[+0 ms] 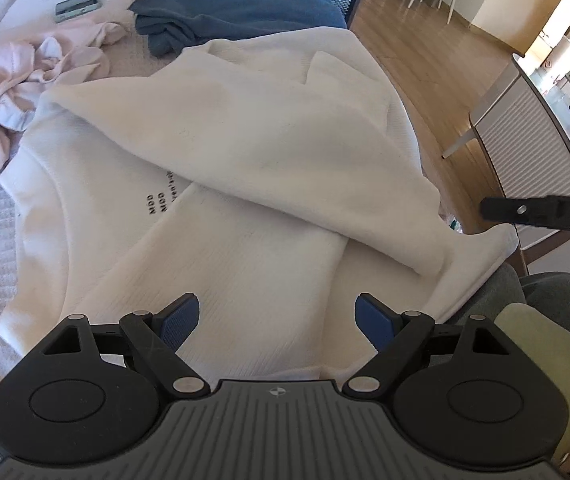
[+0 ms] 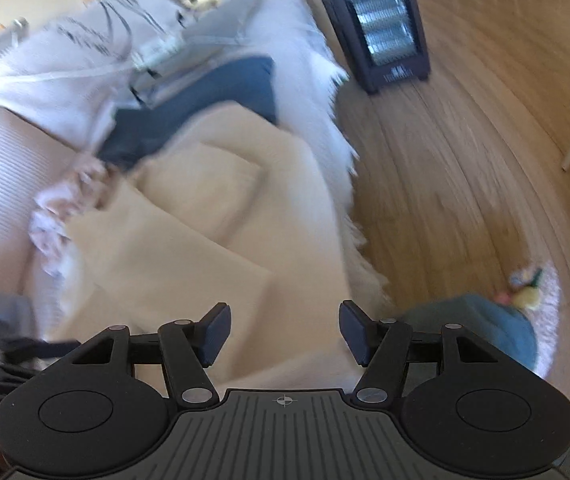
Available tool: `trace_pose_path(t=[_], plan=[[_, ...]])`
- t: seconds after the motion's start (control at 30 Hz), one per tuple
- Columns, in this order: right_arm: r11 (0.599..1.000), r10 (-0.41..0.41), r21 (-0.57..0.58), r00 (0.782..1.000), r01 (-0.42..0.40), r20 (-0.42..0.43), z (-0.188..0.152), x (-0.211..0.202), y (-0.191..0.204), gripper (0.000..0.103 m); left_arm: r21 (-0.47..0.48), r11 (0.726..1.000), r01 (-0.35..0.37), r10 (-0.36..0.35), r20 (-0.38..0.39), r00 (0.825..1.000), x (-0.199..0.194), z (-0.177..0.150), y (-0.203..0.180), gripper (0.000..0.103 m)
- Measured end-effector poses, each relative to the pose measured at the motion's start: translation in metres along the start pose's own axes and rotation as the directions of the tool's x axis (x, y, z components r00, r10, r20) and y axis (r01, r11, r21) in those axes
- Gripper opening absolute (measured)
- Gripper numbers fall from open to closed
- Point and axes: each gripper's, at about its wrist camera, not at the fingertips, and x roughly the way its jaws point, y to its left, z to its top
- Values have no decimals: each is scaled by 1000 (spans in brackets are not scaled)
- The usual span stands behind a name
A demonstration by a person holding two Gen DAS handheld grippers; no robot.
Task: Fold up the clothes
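Observation:
A cream sweatshirt (image 1: pixel 245 152) with small black lettering lies spread on the bed, both sleeves folded across its body. My left gripper (image 1: pixel 277 320) hovers open just over its near hem, and no cloth is between its blue pads. At the right edge of the left wrist view a black finger of the right gripper (image 1: pixel 525 210) sticks out above the tip of the upper sleeve. The right wrist view is blurred. There my right gripper (image 2: pixel 285 332) stands open over the sweatshirt (image 2: pixel 189 240) near the bed's edge, holding nothing.
A crumpled pink garment (image 1: pixel 17 76) lies at the left, with a dark blue garment (image 1: pixel 225 8) and a phone (image 1: pixel 77 6) behind it. Right of the bed are wooden floor (image 2: pixel 465 160), a dark heater (image 2: pixel 381 28) and a white ribbed cabinet (image 1: pixel 525 136).

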Motion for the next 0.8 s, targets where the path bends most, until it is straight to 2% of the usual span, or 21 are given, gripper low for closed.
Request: trace_pose_path(t=[0.33,0.53,0.8], plan=[[992,71,-100,994,-79,-79,43,52,-25,61,-39,998,-45,42,-68,997,20,16,8,85],[985,85,-138,986,-105,-145,63,95,-40,61,-81,995,-52,43,-107,993,35,27,13,89],[972,208,-69,958,-226,-198,68,120,-55,60,-76,996,-55,44,-136,990,49,36,9,102]])
